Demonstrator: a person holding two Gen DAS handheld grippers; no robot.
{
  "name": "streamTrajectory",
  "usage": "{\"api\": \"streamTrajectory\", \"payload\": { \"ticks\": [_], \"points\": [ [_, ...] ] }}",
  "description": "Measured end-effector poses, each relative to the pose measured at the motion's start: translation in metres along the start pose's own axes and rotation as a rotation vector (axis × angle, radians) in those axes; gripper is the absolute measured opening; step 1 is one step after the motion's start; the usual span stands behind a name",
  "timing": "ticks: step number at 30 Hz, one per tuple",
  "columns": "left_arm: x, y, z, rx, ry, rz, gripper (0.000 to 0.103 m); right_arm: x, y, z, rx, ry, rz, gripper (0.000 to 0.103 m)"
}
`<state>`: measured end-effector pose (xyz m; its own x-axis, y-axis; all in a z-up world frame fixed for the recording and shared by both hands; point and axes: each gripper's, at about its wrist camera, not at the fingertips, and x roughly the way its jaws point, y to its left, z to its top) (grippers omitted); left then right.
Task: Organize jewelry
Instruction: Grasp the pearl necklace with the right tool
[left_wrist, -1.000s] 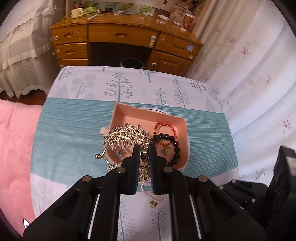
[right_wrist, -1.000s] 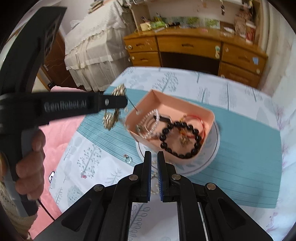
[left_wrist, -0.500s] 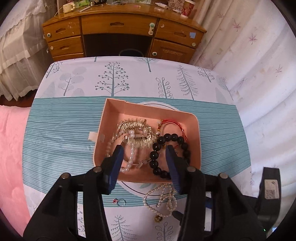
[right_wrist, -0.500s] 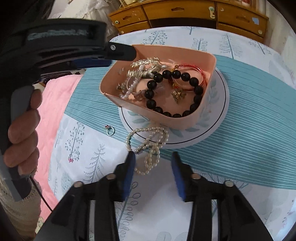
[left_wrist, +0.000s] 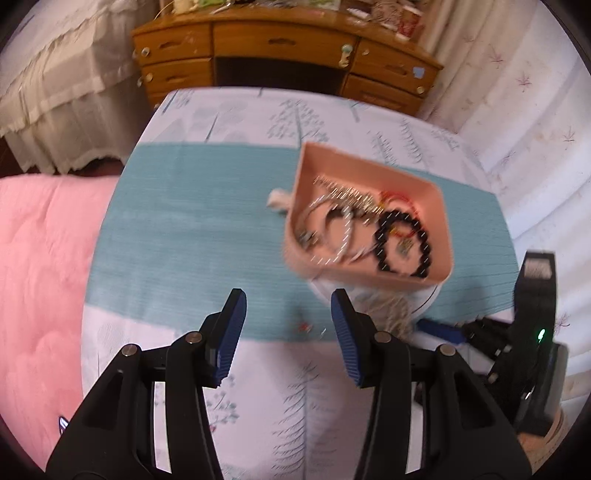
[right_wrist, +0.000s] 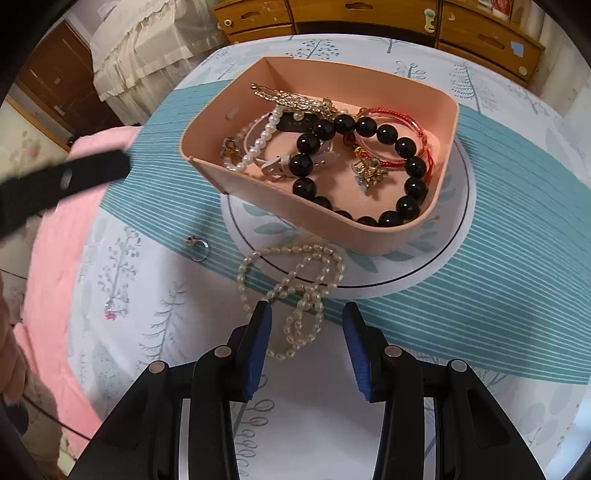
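Just between right claw (right_wrist: 306, 352) fingers: pearl necklace (right_wrist: 295, 288)

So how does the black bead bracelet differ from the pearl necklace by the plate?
The black bead bracelet lies inside the pink tray; the pearl necklace lies outside, on the tablecloth and plate edge. The bracelet's beads are big, dark and glossy; the necklace's are small and pale. The bracelet forms one open ring; the necklace is tangled in loops. Both are beaded strands.

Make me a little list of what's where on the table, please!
tray: pink, on a round plate
in tray: black bead bracelet, red bracelet, pearl bracelet, gold comb
on cloth: pearl necklace, ring
right gripper: open, over the necklace
left gripper: open, empty
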<state>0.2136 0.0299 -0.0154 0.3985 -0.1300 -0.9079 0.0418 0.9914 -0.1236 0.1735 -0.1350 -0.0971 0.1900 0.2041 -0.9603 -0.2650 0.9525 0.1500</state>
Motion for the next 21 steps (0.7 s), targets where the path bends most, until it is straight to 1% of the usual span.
{"api": "streamTrajectory", "payload": {
  "ticks": [3, 5, 8, 10, 11, 13, 16, 19, 21],
  "points": [
    [0.005, 0.012, -0.012, -0.011, 0.022, 0.007, 0.045, 0.003, 0.007, 0.001, -0.016, 0.002, -0.033, 0.04],
    [0.009, 0.017, -0.017, -0.015, 0.034, 0.006, 0.045, 0.005, 0.011, 0.001, -0.021, -0.001, -0.06, 0.037],
    [0.014, 0.023, -0.024, -0.026, 0.057, -0.005, 0.045, 0.007, 0.018, 0.001, -0.041, -0.005, -0.112, 0.031],
    [0.018, 0.021, -0.025, -0.027, 0.067, -0.015, 0.045, 0.01, 0.027, -0.001, -0.083, -0.009, -0.169, 0.027],
    [0.018, 0.021, -0.026, -0.025, 0.068, -0.016, 0.045, 0.01, 0.033, -0.003, -0.102, -0.014, -0.181, 0.023],
    [0.018, 0.02, -0.028, -0.018, 0.069, -0.016, 0.045, 0.011, 0.04, -0.004, -0.118, -0.014, -0.184, 0.011],
    [0.018, 0.019, -0.029, -0.013, 0.074, -0.015, 0.045, 0.013, 0.046, -0.005, -0.122, -0.016, -0.19, 0.01],
    [0.017, 0.021, -0.031, -0.013, 0.076, -0.016, 0.045, 0.011, 0.049, -0.008, -0.108, -0.017, -0.148, 0.01],
    [0.016, 0.022, -0.032, -0.012, 0.076, -0.014, 0.045, 0.004, 0.05, -0.01, -0.098, -0.033, -0.136, 0.01]
  ]
}}
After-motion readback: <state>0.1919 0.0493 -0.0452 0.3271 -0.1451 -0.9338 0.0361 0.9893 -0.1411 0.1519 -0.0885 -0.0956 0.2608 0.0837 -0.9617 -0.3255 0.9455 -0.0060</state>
